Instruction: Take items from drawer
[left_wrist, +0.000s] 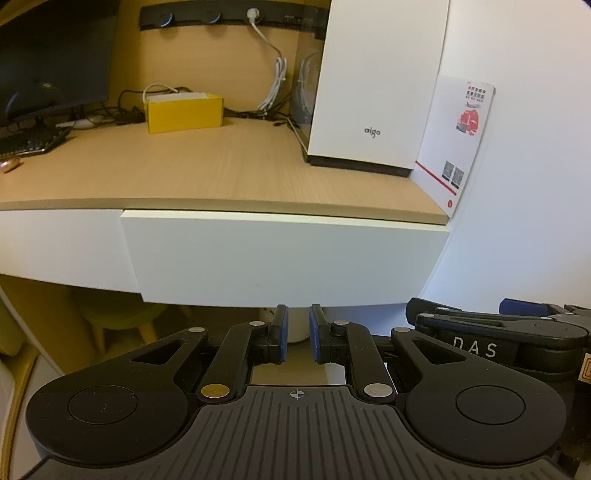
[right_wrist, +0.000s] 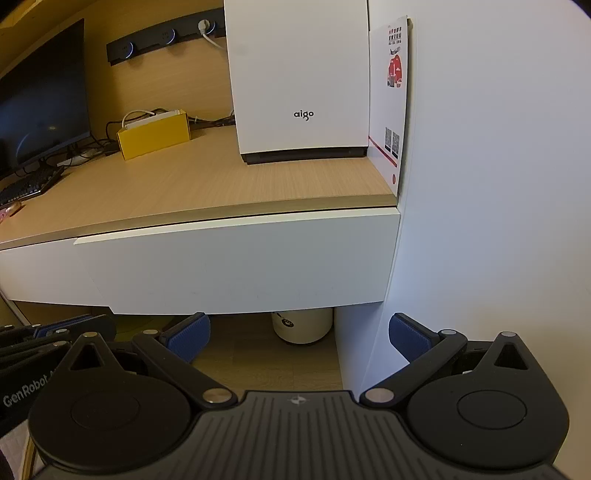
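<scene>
The drawer sits shut under the right end of the wooden counter, its white front flush against the wall on the right and beside a second white front to the left. The left gripper is held low, just below the drawer's bottom edge, its blue pads drawn close with only a narrow gap and nothing between them. The right gripper is just beside it on the right, also below the drawer, spread wide and empty; past it, a cream canister stands on the floor under the counter. On the counter, a white aigo box stands at the far right with a printed card leaning against the wall, and a yellow box sits farther left near a dark monitor.
</scene>
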